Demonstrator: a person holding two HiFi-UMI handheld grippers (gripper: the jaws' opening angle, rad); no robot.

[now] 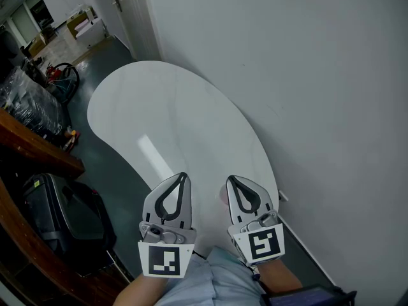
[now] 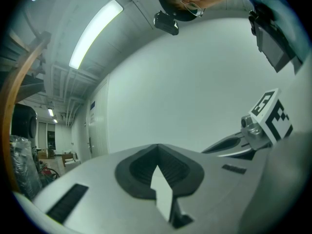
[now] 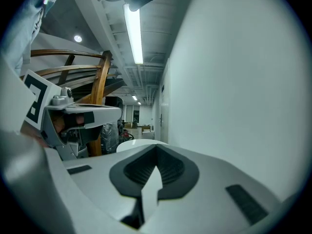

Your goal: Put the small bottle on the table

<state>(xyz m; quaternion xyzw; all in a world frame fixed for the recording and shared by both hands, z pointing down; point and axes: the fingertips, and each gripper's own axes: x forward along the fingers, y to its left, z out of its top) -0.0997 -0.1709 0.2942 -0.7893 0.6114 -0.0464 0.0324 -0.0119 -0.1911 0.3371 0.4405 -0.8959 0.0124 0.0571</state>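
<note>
Head view looks down on a white wall (image 1: pixel 306 75) that runs close along the right of the right fingers (image 1: pixel 262 195). A glossy white table (image 1: pixel 166 120) stretches away ahead of both pairs of fingers, and its near end is narrow beneath them. Just left of the left fingers (image 1: pixel 153 203) the table's edge drops to dark floor (image 1: pixel 121 171), where a black bag (image 1: pixel 64 215) stands. The left gripper (image 1: pixel 180 177) and right gripper (image 1: pixel 233 181) hang side by side, near each other, over that narrow end and point along the table. Each gripper view shows its own fingers pressed together at the tips with nothing pinched between them. No bottle can be made out in any view. It may be out of sight somewhere, or hidden under the grippers and hands, and the pictures do not settle which. The dangers I judge follow from the tight setting. A small bottle stood on the narrow strip under the fingers would have little table on either side, so a nudge from either gripper could send it off the left edge to the floor. A swing to the right could knock the right fingers on the wall. On so slick a top a light bottle may slide or tip if let go while tilted. Closed fingers brought against a bottle would push it rather than grip it.
</note>
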